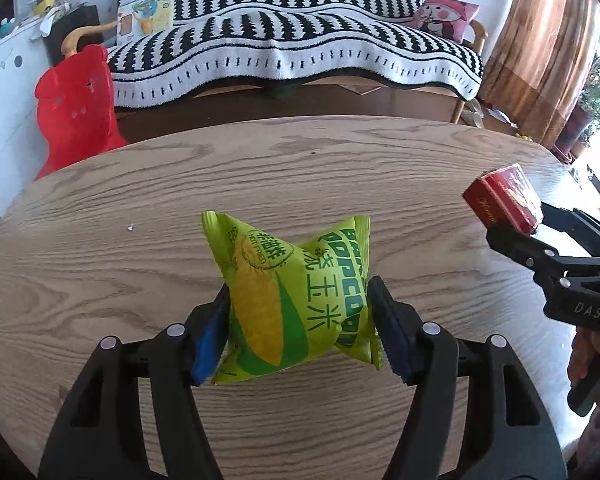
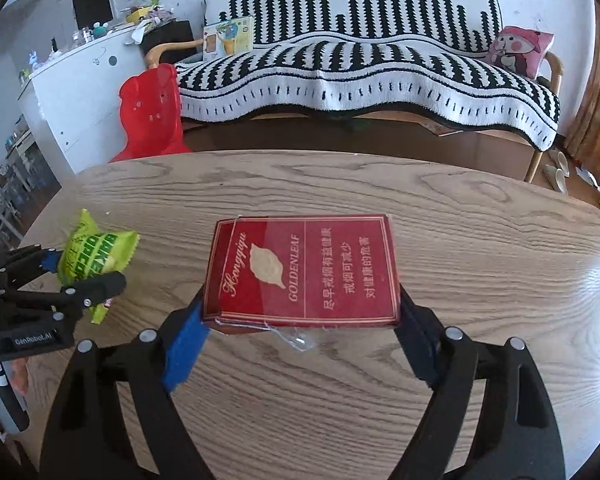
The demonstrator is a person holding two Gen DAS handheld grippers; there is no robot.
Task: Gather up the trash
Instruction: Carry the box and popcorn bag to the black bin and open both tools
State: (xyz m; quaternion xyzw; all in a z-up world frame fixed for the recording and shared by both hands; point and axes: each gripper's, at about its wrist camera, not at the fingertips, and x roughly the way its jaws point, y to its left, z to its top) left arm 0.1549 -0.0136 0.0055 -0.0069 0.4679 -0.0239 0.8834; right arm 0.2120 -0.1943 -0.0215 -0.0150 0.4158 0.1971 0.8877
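The left gripper (image 1: 296,320) pinches a green popcorn bag (image 1: 292,296) across its puffed middle, both pads pressed into the film, and the bag sits clear of the wooden table (image 1: 140,200) below the fingers. The right gripper (image 2: 300,320) clamps a red cigarette pack (image 2: 302,270) by its two short ends, near the edge closest to the wrist, so most of the pack juts out ahead of the fingers. Both pieces of trash look lifted off the tabletop.

The bag is slick and air-filled: I judge that a firmer squeeze may make it squirt forward out of the pads, and a looser one may let it slide down. The pack is held close to its rear edge, so a quick swing or tilt could pivot it between the pads and drop it. No bin shows in either view, so the carry may be long, which raises both risks; the two grippers also sit near each other and could knock together
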